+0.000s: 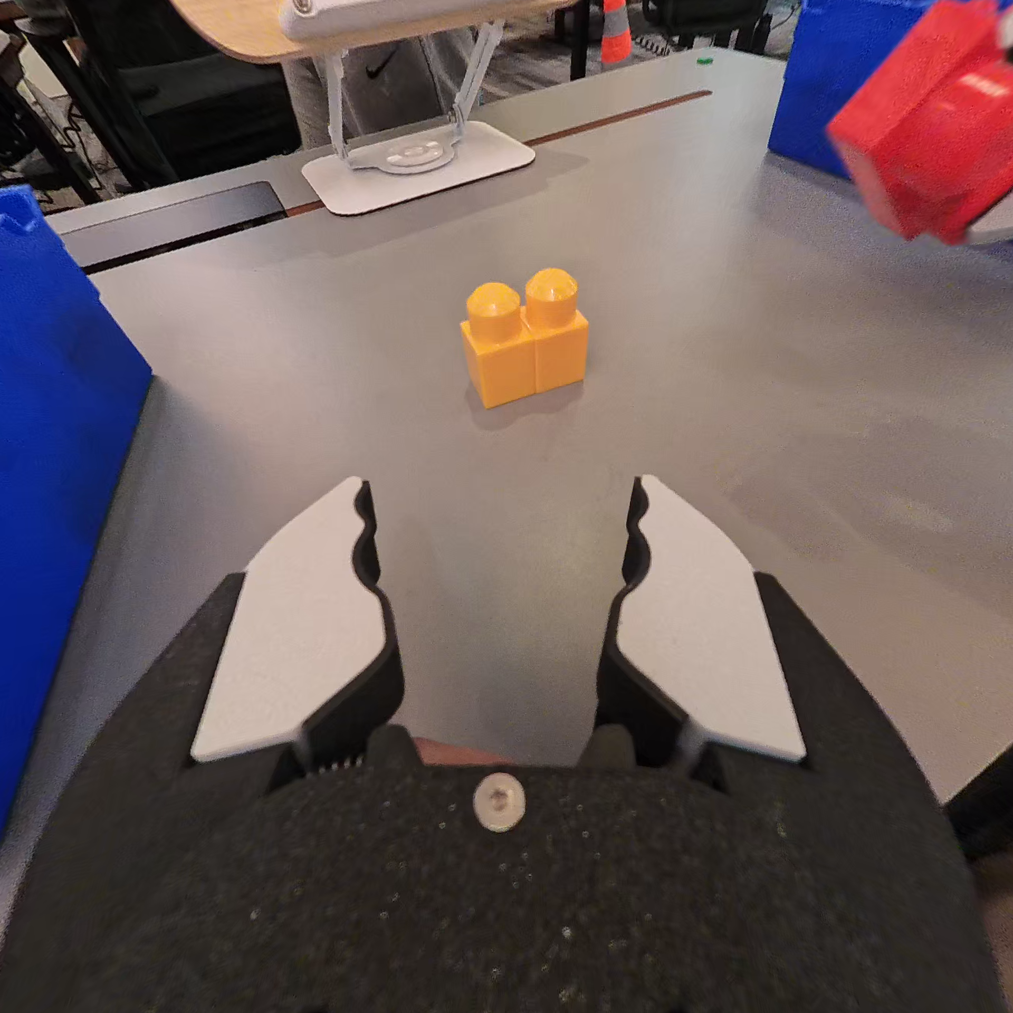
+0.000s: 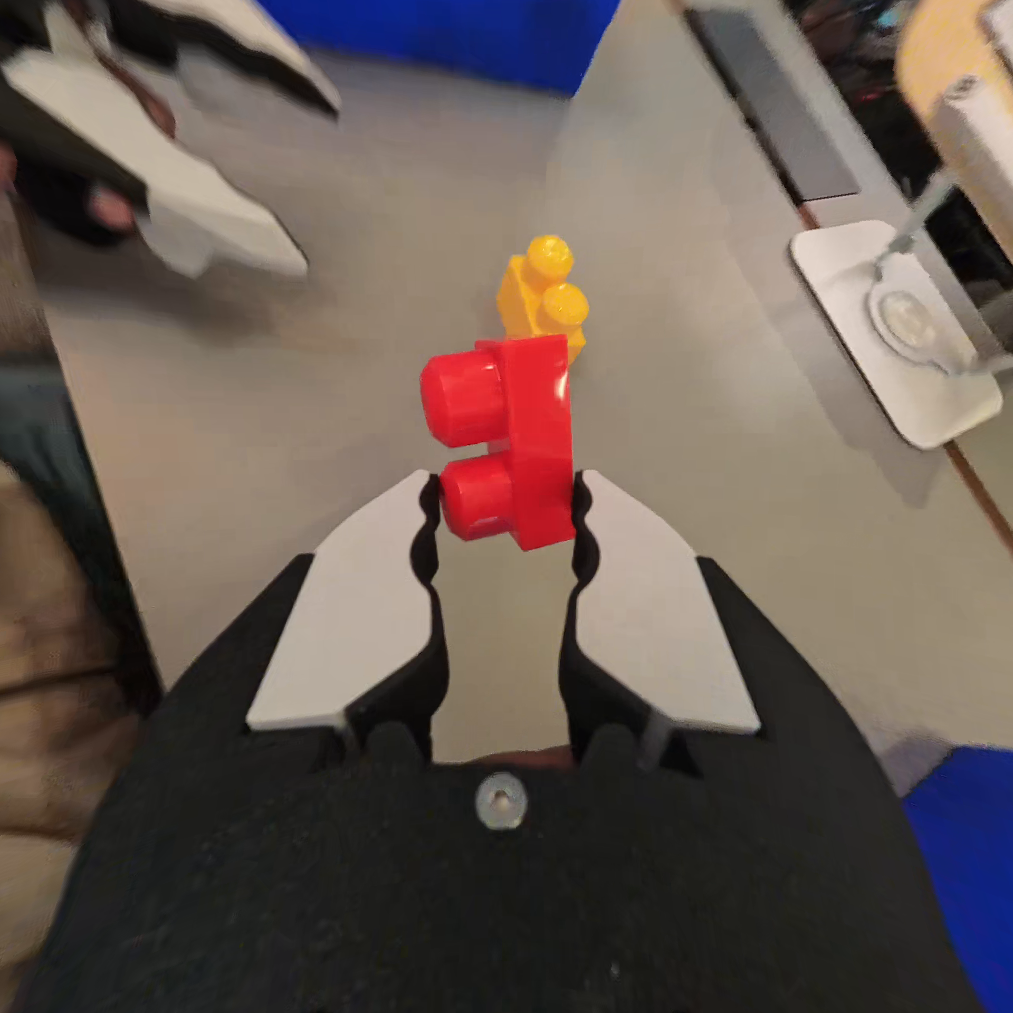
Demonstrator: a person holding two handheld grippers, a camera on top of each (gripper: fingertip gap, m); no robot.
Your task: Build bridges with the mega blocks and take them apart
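two orange mega blocks [image 1: 524,341] stand side by side and touching on the grey surface [image 1: 712,438], studs up, near its middle; so paired they read as a pier meant to carry a spanning piece; the left gripper [image 1: 501,482] hangs short of them with its jaws spread and nothing between them, aimed at the pair, probably ready to steady it; the right gripper [image 2: 505,482] pinches a red two-stud block [image 2: 510,438] at its near end, one pad on a stud tip and the other on the block's underside, so the block projects forward with its studs turned sideways; held thus, it would need rotating before it can be seated; in the right wrist view it overlaps the orange pair [image 2: 542,299], though whether it touches them cannot be told; blue bins [image 1: 60,438] flank the surface, likely block storage; a white stand base [image 1: 419,164] sits at the far edge.
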